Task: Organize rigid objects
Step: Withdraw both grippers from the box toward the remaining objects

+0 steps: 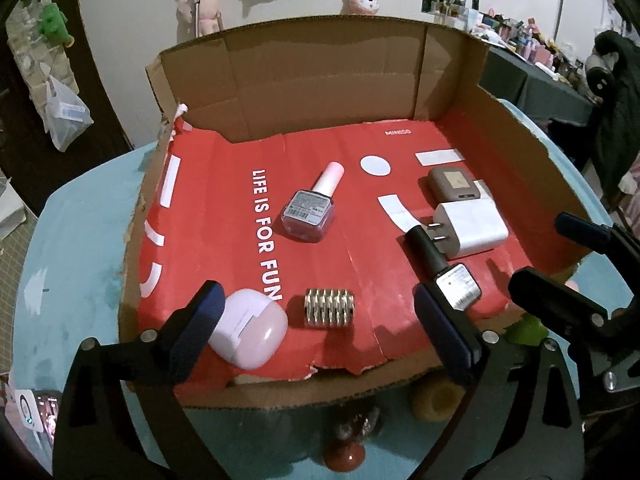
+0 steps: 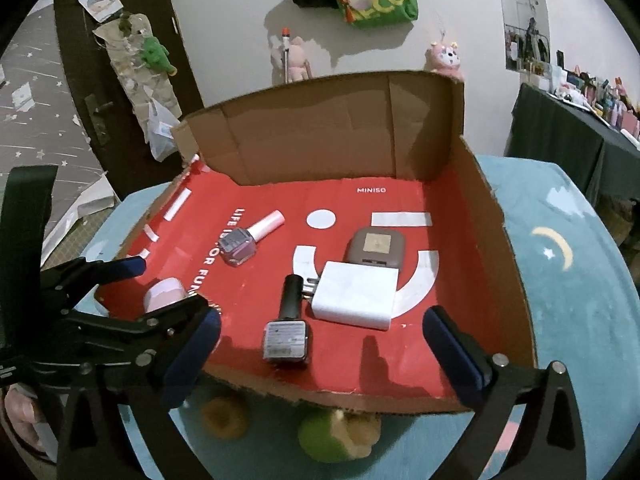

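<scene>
Right now both grippers stand wide open and hold nothing: the left gripper (image 1: 316,332) hangs over the near edge of the cardboard box (image 1: 304,76), the right gripper (image 2: 320,348) beside it. Everything sits loose on the red floor. The pale earbud case (image 1: 250,332) lies in the near left corner just beside a left finger (image 1: 200,328), so a careless sweep could knock it, or the ridged metal roller (image 1: 330,307), out over the torn near edge. Mid-floor lies the pink nail polish (image 1: 310,210); toward the right wall the white charger (image 1: 468,230), brown case (image 1: 452,184) and dark nail polish (image 2: 287,326) crowd together.
</scene>
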Available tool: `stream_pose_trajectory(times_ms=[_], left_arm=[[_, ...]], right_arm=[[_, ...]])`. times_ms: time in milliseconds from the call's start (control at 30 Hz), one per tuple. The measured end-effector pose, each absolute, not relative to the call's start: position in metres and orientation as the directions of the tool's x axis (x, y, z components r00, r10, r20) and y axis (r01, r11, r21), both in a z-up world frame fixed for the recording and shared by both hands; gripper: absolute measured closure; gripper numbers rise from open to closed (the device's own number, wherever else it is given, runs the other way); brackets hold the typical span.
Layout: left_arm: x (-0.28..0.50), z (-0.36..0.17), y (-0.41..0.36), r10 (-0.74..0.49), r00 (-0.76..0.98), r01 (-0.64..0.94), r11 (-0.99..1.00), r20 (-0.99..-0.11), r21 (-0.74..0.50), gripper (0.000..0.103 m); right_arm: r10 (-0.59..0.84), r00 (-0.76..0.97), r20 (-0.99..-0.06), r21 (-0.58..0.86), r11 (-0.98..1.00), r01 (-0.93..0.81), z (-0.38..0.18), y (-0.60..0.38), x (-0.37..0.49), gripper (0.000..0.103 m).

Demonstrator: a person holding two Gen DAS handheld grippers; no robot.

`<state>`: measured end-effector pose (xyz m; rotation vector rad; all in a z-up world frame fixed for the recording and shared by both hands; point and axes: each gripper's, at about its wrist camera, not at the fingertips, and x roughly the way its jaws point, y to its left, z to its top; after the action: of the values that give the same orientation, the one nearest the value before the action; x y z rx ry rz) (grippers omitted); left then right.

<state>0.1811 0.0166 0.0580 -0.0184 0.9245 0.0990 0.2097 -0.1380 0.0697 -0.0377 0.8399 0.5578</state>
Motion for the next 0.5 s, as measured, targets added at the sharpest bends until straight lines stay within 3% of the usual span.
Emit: stream_pose_trajectory(times_ms=[500], left_arm=[[0.148,0.066,0.013,0.062,0.599,-0.087,0.996,-0.798,0.012,0.003]], right_arm=[[0.498,0.517,-0.696,0.219,0.833,-0.508,0.08,-0.141,0.179,0.0]])
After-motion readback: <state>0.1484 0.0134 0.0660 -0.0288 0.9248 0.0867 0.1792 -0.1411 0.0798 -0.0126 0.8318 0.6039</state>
